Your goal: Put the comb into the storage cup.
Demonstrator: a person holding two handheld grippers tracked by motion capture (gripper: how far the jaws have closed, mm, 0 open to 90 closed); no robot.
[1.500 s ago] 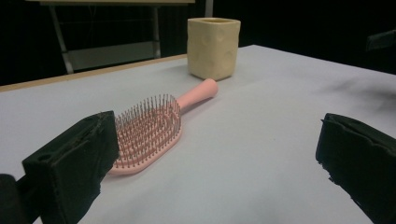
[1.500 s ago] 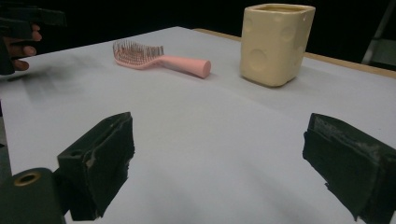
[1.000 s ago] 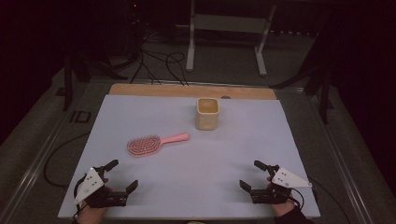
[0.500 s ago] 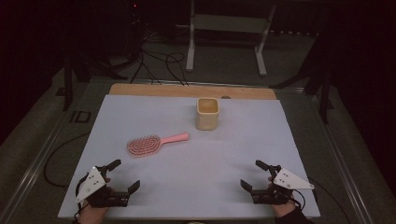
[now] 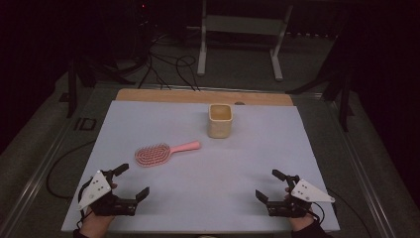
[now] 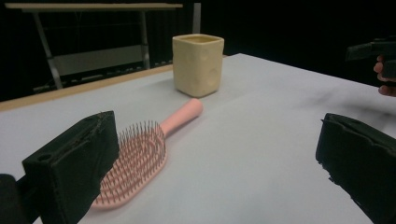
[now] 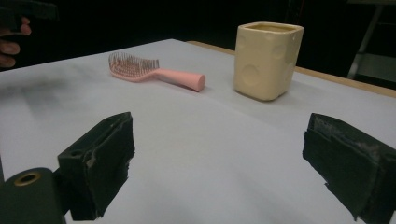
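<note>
1. Nothing looks done yet, in my judgement: the brush [image 5: 166,151] lies flat on the surface [image 5: 247,163], just in front and left of the cup [image 5: 220,120], handle end pointing toward the cup, untouched.
2. Likely left: grasping the brush and perhaps standing it in the cup.
3. The left hand-held gripper [image 5: 128,183] sits low, nearer than the brush, jaws spread and empty.
4. The right hand-held gripper [image 5: 271,186] rests well right of the brush, also released.

Pink hairbrush [image 5: 163,152] lies flat on the white table mat, bristles up, handle pointing toward a cream square cup [image 5: 220,120]. Cup stands upright, near the handle tip, not touching.
</note>
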